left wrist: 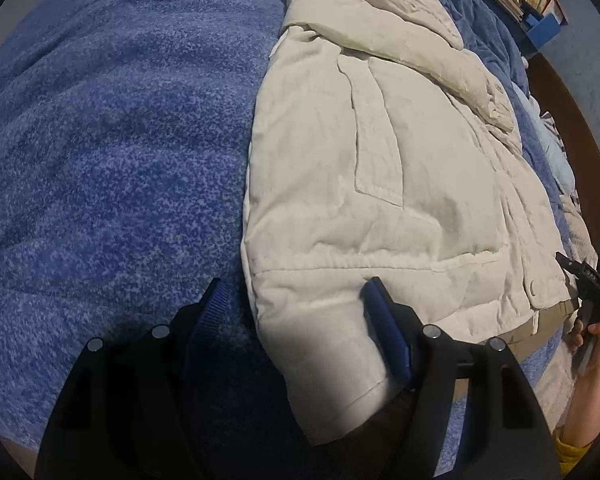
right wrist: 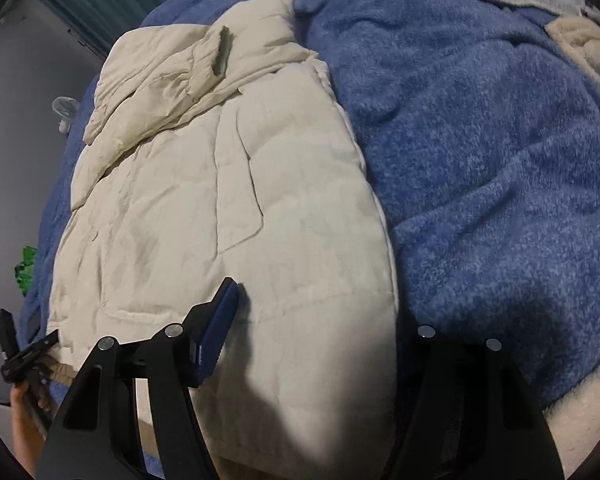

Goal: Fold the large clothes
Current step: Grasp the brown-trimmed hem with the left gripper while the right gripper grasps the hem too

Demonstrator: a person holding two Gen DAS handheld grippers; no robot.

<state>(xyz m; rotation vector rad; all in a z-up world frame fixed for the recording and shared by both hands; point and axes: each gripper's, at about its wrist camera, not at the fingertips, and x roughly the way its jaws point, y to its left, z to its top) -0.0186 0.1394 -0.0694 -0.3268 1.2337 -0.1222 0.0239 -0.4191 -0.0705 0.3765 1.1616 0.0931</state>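
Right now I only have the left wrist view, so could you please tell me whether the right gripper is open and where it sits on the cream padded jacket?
Observer: The right gripper is open. Its jaws straddle the hem of the cream padded jacket, at the edge next to the blue fleece blanket.
Operator: Thank you. Is anything lying on the blanket beyond that edge?
Observer: Yes, a cream fluffy fabric lies near the blanket's far right corner.
Operator: And is there anything off the bed on the jacket's other side?
Observer: A bright green item shows beside the bed. I cannot tell what it is.
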